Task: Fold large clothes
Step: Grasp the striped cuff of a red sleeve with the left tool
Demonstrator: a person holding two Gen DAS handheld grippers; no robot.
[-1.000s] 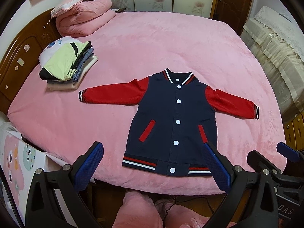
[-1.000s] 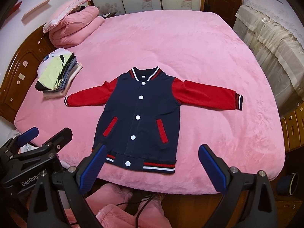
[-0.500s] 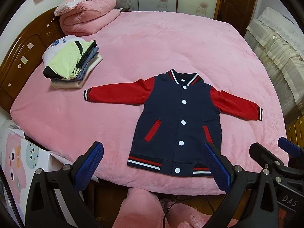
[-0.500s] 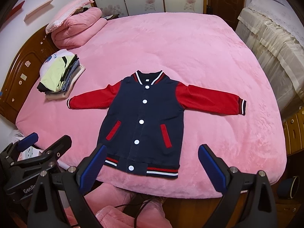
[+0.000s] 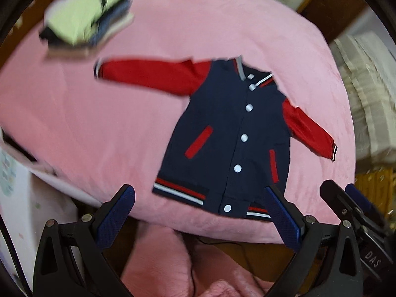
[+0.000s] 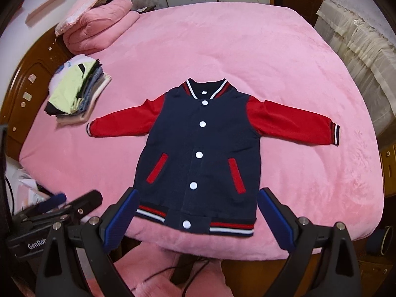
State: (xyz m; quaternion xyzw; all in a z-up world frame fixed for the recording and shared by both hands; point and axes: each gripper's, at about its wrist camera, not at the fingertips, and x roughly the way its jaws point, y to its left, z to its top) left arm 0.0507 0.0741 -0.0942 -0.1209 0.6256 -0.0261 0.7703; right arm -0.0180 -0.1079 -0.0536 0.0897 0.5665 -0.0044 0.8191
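As I bring both tools closer to the bed, the jacket (image 6: pixel 198 153) fills more of my right view than half a second ago, and my left view has swung to the side and turned blurry, so that hand is moving fast. My right gripper (image 6: pixel 196 217) is spread wide and holds nothing; it hovers just above the striped hem (image 6: pixel 222 226), with the bottom of the jacket between its two blue fingers (image 6: pixel 273 219). My left gripper (image 5: pixel 199 219) is also released and empty, near the left corner of the hem. The jacket itself has not changed: it lies flat and buttoned on the pink blanket (image 6: pixel 247 57), front side up, both red sleeves stretched out to the sides, the hem close to the edge of the bed. The pile of folded clothes (image 6: pixel 76 94) sits well apart, beyond the left cuff (image 6: pixel 89 130). I judge that no fold is started yet and that the approach is nearly finished. Probably the next step is to take a sleeve or a hem corner, and the blur warns me to slow the left hand before pinching the cloth
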